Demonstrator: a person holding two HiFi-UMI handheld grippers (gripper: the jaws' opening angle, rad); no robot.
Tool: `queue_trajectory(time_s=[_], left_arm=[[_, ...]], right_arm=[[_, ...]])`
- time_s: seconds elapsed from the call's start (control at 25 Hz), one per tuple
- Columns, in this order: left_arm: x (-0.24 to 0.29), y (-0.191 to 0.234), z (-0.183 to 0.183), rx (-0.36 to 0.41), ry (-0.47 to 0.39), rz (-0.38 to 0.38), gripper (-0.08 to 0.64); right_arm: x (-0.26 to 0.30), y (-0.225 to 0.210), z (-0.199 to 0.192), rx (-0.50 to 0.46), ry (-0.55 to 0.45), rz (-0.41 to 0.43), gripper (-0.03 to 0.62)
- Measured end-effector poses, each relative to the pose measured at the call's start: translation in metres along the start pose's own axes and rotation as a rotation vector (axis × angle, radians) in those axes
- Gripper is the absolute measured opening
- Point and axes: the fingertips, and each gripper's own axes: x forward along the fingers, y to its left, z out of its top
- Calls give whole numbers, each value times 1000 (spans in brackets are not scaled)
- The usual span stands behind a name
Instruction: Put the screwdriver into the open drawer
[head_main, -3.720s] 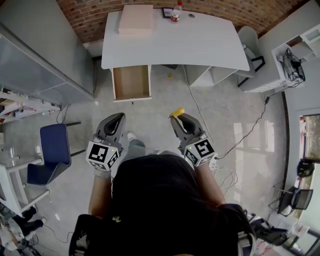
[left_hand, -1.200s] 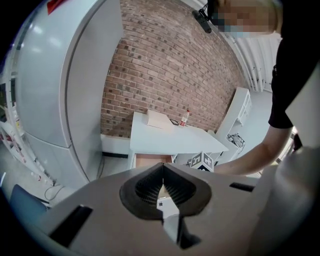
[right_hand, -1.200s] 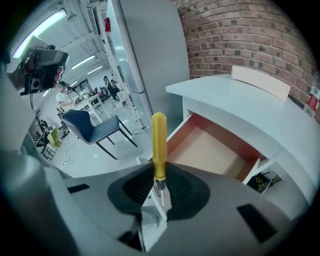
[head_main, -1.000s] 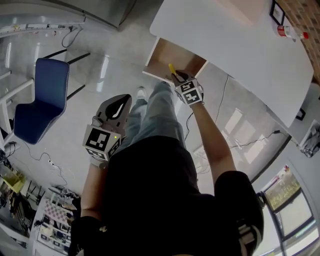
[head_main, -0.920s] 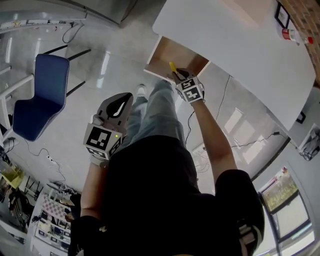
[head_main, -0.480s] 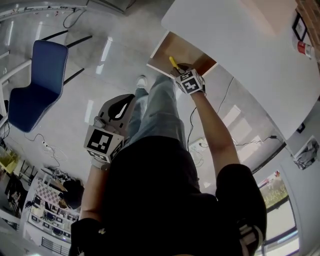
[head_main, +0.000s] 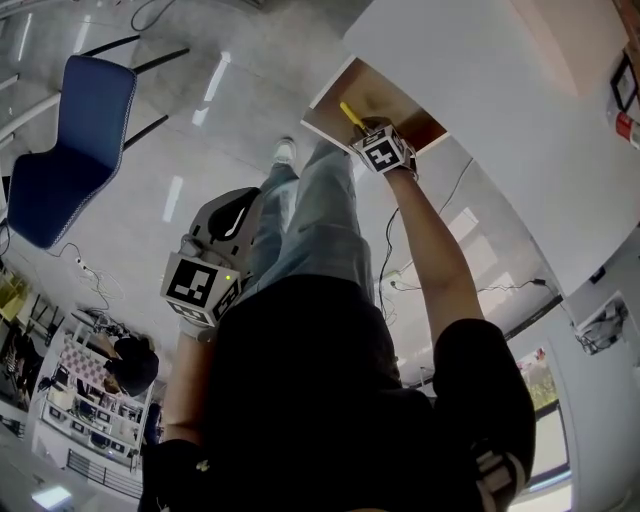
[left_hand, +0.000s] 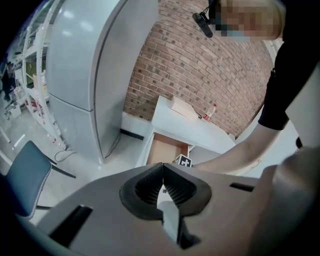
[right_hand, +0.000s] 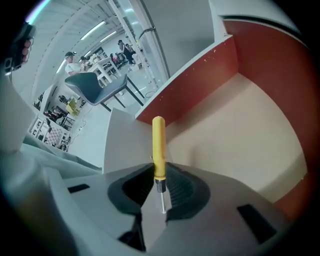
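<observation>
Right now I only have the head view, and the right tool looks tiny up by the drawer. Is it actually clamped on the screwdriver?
Observer: Yes. The right gripper view shows the right tool shut on the yellow screwdriver, gripping the handle's end where the metal shaft begins.
Operator: Is anything lying in the drawer there?
Observer: The stretch of the drawer floor that this view shows is bare.
Operator: And the left tool?
Observer: The left gripper view shows the left tool shut, with nothing between its jaws.
</observation>
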Motion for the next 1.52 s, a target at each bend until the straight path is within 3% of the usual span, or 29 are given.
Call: queue_trajectory(time_s=[0.44, 0.52, 0.76, 1.16, 1.52], left_arm=[[2, 4, -13, -48, 5, 23, 5], [3, 6, -15, -55, 5, 30, 5], [5, 1, -16, -70, 2, 39, 5], [7, -6, -6, -82, -34, 50, 5], [-6, -14, 20, -55, -106, 63, 5]], right_arm=[[25, 1, -11, -51, 77, 43, 60], [29, -2, -11, -49, 79, 45, 8], [30, 1, -9, -74, 89, 65, 9], [12, -12, 2, -95, 78, 46, 9], [-46, 6, 33, -111, -10, 31, 9]])
